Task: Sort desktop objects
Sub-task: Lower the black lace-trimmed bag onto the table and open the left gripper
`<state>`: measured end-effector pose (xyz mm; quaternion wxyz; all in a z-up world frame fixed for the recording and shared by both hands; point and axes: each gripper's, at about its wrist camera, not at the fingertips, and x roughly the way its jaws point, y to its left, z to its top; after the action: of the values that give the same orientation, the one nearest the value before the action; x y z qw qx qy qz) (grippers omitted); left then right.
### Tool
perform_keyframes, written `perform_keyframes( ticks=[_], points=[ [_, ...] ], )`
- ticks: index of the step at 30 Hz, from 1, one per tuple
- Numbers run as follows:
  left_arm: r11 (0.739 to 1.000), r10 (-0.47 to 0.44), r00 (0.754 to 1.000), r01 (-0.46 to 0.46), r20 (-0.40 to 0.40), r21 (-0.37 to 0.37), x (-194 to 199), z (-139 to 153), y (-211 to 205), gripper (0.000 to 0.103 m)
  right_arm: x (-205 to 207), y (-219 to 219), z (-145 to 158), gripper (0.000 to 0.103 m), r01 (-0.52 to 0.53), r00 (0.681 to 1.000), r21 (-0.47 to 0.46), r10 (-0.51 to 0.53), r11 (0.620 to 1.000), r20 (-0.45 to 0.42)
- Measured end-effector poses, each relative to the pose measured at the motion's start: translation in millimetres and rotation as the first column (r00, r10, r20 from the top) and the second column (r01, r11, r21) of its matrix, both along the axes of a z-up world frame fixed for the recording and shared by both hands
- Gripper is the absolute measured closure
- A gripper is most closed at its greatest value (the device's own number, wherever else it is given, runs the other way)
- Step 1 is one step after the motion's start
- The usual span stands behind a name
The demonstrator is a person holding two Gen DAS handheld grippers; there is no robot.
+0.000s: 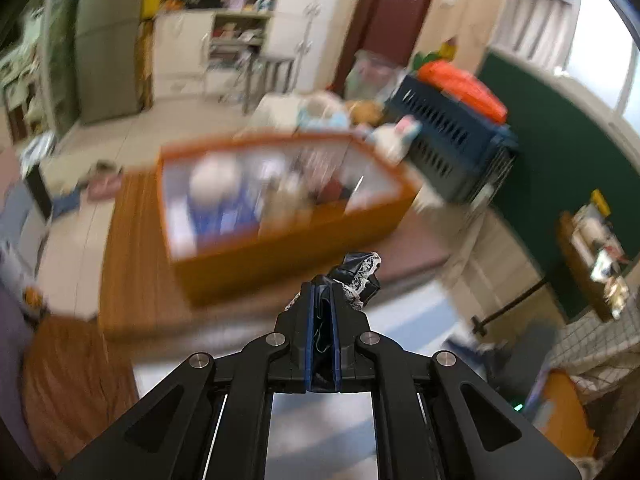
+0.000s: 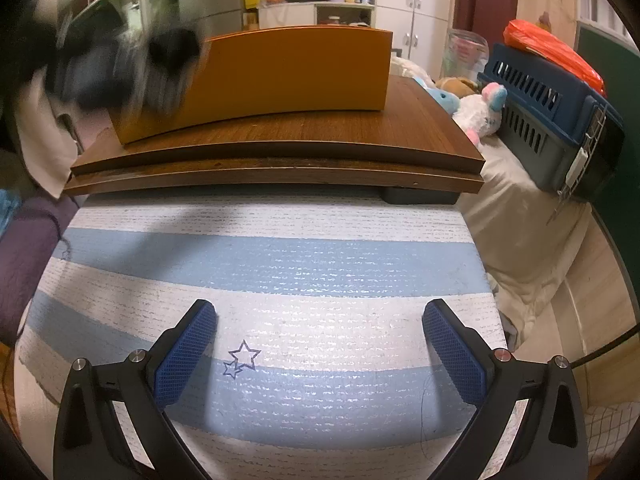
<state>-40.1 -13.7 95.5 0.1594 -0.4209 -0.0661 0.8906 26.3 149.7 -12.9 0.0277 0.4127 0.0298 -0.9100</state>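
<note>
Black cloth (image 1: 354, 276), glossy and crumpled, edged with white lace, bunched into a small wad; pinched between the blue pads of the left gripper (image 1: 322, 312), jaws closed tight on it, most of the wad poking out past the fingertips and up to the right; held in the air, just short of the orange box (image 1: 280, 240) and lower in the picture than its near wall.

Box open-topped, orange outside, pale inside, set on a brown wooden board (image 1: 132, 272); filled with blurred items, among them something round and white, some blue packets and a dark red piece; too smeared by motion to name further.

Right of the box, a dark blue slatted crate (image 1: 452, 136) with an orange bag (image 1: 464, 88) on top; between box and crate, a white plush toy (image 1: 400, 136) with pink and blue.

Seen from the right wrist, box (image 2: 288, 76) standing on the board (image 2: 280, 148), its plain front wall facing the camera; left of the box, a dark blurred shape, not identifiable; in front of the board, a mat (image 2: 272, 264) striped white and light blue, with two small outlined stars; right gripper (image 2: 319, 354) over the mat, fingers spread wide, nothing between the blue pads (image 2: 188, 356).
</note>
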Motion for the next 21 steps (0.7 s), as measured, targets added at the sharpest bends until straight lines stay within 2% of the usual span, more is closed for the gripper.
perform_keyframes(
  ticks=[3, 4, 5, 6, 7, 8, 11, 13, 15, 16, 17, 19, 20, 21],
  points=[
    [0.998, 0.044, 0.996, -0.046, 0.074, 0.030, 4, -39, -7, 0.090, -1, -1, 0, 0.000, 0.001, 1.000, 0.001, -0.001, 1.000, 0.007],
    [0.997, 0.063, 0.993, -0.066, 0.097, 0.030, 6, -50, -9, 0.082, -1, -1, 0, 0.000, 0.001, 1.000, 0.001, -0.001, 1.000, 0.009],
    [0.996, 0.081, 0.991, -0.085, 0.106, 0.029, 9, -55, -11, 0.067, -1, -1, 0, 0.000, 0.001, 1.000, 0.001, -0.001, 1.000, 0.011],
    [0.994, 0.100, 0.989, -0.104, 0.105, 0.030, 15, -58, -13, 0.056, -1, -1, 0, 0.000, 0.001, 1.000, 0.001, -0.001, 1.000, 0.010],
    [0.993, 0.115, 0.989, -0.118, 0.087, 0.029, 23, -59, -16, 0.036, -1, -1, 0, 0.000, 0.001, 1.000, 0.001, -0.001, 1.000, 0.009],
    [0.992, 0.121, 0.991, -0.123, 0.059, 0.020, 32, -59, -16, 0.027, -1, 0, 0, 0.000, 0.001, 1.000, 0.002, -0.001, 1.000, 0.005],
    [0.992, 0.099, 0.995, -0.099, -0.001, -0.074, 57, -64, -14, 0.024, 1, 0, -1, 0.000, -0.006, 1.000, 0.002, 0.006, 1.000, -0.006],
    [0.990, 0.066, 0.998, -0.064, 0.015, -0.126, 60, -70, -8, 0.024, -1, 2, 0, 0.001, -0.021, 1.000, -0.003, 0.021, 1.000, 0.015],
    [0.991, 0.035, 0.998, -0.028, 0.048, -0.128, 67, -80, -4, 0.024, -2, 7, 11, 0.006, -0.017, 1.000, -0.020, 0.017, 1.000, 0.011],
    [0.992, 0.029, 0.998, -0.022, 0.052, -0.124, 70, -85, -2, 0.021, -3, 10, 21, 0.007, -0.017, 1.000, -0.030, 0.017, 0.999, -0.008],
    [0.989, 0.030, 0.999, -0.026, 0.022, -0.144, 74, -87, 0, 0.017, -6, 12, 37, 0.009, -0.023, 0.999, -0.046, 0.021, 0.999, -0.035],
    [0.971, 0.033, 0.999, -0.029, 0.012, -0.238, 78, -93, 9, 0.014, -15, 13, 67, 0.010, -0.050, 0.996, -0.078, 0.044, 0.996, -0.076],
    [0.965, 0.035, 0.999, -0.032, 0.008, -0.259, 76, -93, 12, 0.010, -24, 13, 84, 0.011, -0.069, 0.994, -0.094, 0.060, 0.993, -0.091],
    [0.967, 0.050, 0.999, -0.042, 0.023, -0.250, 74, -94, 13, 0.007, -36, 12, 102, 0.013, -0.084, 0.992, -0.107, 0.073, 0.991, -0.099]
  ],
)
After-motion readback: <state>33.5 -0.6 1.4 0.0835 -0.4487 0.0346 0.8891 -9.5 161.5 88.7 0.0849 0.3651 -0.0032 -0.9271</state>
